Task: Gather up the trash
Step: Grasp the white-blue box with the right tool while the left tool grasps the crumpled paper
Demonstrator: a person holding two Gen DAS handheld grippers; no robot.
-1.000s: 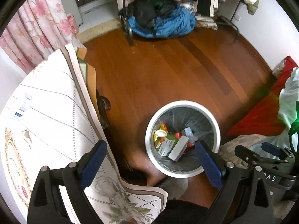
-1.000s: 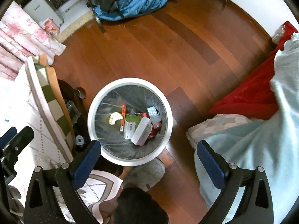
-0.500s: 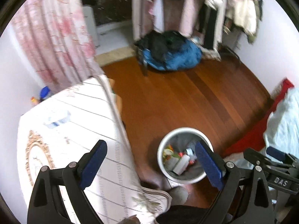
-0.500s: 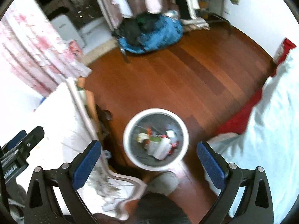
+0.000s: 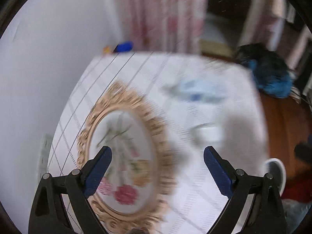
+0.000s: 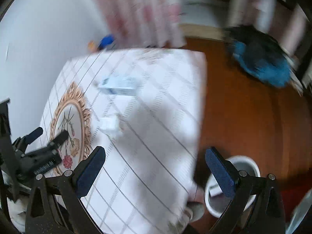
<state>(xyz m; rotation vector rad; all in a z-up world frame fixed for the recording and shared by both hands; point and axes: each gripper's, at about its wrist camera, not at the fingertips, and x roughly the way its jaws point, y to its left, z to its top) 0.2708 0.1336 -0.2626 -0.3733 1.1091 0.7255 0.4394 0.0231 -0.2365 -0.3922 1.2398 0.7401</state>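
White patterned cloth covers the bench (image 6: 156,156). Your left tool (image 5: 157,161) and right tool (image 6: 154,163) are both spread wide and empty. A small white box (image 6: 109,125) lies ahead, slightly left of the right tool, which seems nearer; a blurred blue-white packet (image 6: 119,86) lies farther off. The bin (image 6: 245,161) stands near right.

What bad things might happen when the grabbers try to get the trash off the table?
1. The picture is blurry from fast swinging, so the open left gripper might miss the small white box.
2. The tablecloth is loose cloth; closing fingers may pinch it along with the box and drag the blue-and-white packet.
3. The bin sits on the floor past the table edge, so a dropped item could land outside it.
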